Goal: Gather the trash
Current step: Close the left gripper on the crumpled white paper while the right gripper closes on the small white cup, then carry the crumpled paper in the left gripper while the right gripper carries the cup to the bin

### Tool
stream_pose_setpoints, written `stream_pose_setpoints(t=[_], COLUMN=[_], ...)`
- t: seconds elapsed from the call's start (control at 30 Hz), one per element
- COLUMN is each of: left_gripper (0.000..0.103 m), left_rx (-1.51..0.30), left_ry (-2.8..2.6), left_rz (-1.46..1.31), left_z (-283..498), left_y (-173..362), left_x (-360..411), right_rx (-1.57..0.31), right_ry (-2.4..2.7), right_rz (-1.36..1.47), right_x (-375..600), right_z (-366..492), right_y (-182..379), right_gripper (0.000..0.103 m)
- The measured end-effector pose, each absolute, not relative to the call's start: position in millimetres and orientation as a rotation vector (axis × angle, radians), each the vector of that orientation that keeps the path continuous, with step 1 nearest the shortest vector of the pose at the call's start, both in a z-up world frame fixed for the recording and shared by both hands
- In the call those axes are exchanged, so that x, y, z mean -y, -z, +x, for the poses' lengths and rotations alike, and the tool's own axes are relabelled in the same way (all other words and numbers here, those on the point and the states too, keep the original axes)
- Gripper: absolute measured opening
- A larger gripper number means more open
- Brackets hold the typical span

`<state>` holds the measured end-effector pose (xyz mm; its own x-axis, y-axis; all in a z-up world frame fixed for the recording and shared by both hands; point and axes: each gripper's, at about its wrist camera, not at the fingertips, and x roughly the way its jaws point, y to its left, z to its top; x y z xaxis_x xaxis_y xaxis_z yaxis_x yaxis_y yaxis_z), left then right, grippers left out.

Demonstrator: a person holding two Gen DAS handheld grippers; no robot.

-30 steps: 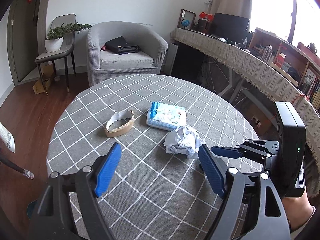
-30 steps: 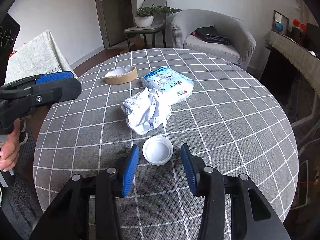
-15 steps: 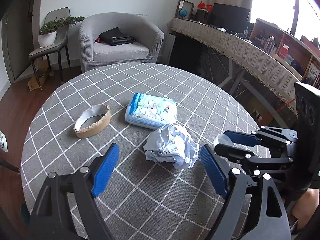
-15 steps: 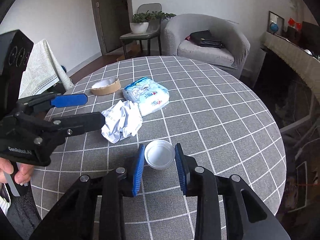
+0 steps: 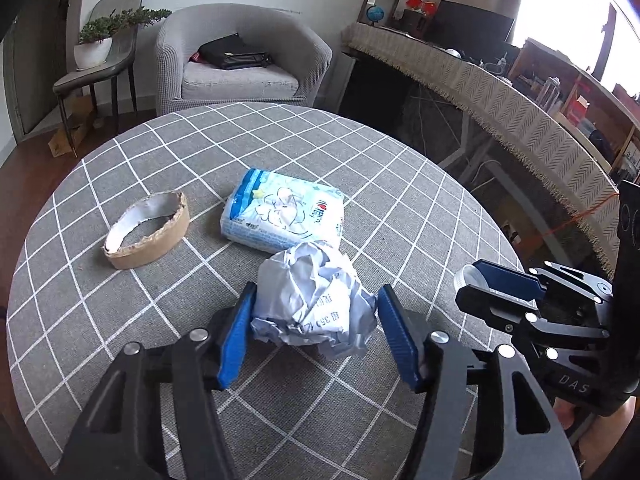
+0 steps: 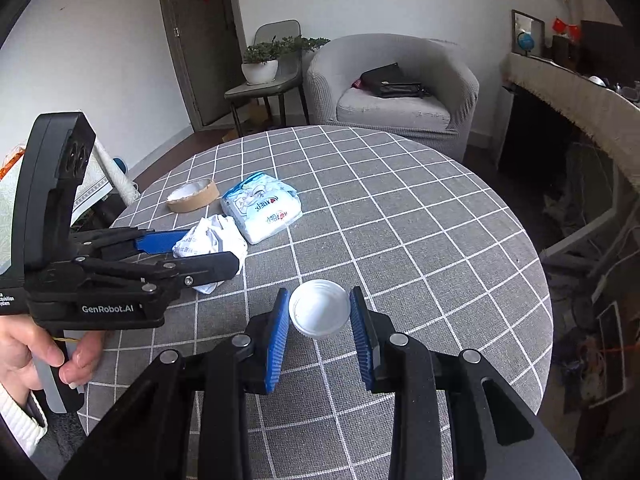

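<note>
A crumpled white paper ball [image 5: 312, 304] lies on the grey checked table [image 5: 400, 184]. My left gripper [image 5: 316, 312] straddles it; its jaws are closing and both blue pads touch the ball's sides. The right wrist view shows that same gripper [image 6: 208, 250] around the paper [image 6: 212, 240]. My right gripper [image 6: 320, 320] is shut on a small white round lid [image 6: 320, 314], held just above the cloth. From the left wrist view, the right gripper [image 5: 470, 280] sits at the table's right edge with the lid [image 5: 466, 276] partly hidden.
A blue-and-white tissue pack [image 5: 284, 216] lies just behind the paper, and a torn cardboard tape ring [image 5: 148, 232] lies to its left. Beyond the table stand a grey armchair [image 5: 240, 64] with a black bag, a chair with a potted plant [image 5: 96, 44] and a long desk [image 5: 500, 96].
My left gripper came forward and down over the paper ball and its jaws narrowed onto it. My right gripper's jaws closed on the white lid and moved with it.
</note>
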<state>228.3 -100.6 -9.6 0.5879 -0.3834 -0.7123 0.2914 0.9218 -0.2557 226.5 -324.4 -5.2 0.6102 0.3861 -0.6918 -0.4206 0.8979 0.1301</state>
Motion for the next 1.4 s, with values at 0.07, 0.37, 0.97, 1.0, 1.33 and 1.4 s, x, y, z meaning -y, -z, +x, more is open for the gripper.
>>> stream_pose_setpoints(t=[0.07, 0.37, 0.97, 1.0, 1.33, 1.4], left_gripper=[0.059, 0.059, 0.059, 0.059, 0.059, 0.059], left_rx=[-0.839, -0.779, -0.779, -0.779, -0.752, -0.743], left_ry=[0.392, 0.395, 0.322, 0.316, 0.254, 0.24], left_rz=[-0.117, -0.134, -0.117, -0.12, -0.154, -0.171], left_z=[225.1, 207.0, 159.0, 156.1, 120.3, 114.0], left_y=[6.6, -3.3, 5.9, 7.2, 3.0, 0.2], left_x=[98.2, 85.9, 7.2, 0.6, -75.3, -89.4], right_rx=[-0.782, -0.766, -0.768, -0.768, -0.75, -0.746], right_ry=[-0.469, -0.49, -0.528, -0.533, -0.585, -0.61], right_rz=[-0.042, -0.032, -0.032, -0.035, -0.034, -0.035], right_x=[323.2, 307.4, 241.2, 235.5, 177.7, 162.9], right_z=[225.6, 222.2, 192.2, 189.6, 162.3, 156.1], right_y=[3.0, -6.8, -5.1, -5.1, -13.3, -14.7], right_gripper=[0.03, 0.03, 0.03, 0.03, 0.03, 0.03])
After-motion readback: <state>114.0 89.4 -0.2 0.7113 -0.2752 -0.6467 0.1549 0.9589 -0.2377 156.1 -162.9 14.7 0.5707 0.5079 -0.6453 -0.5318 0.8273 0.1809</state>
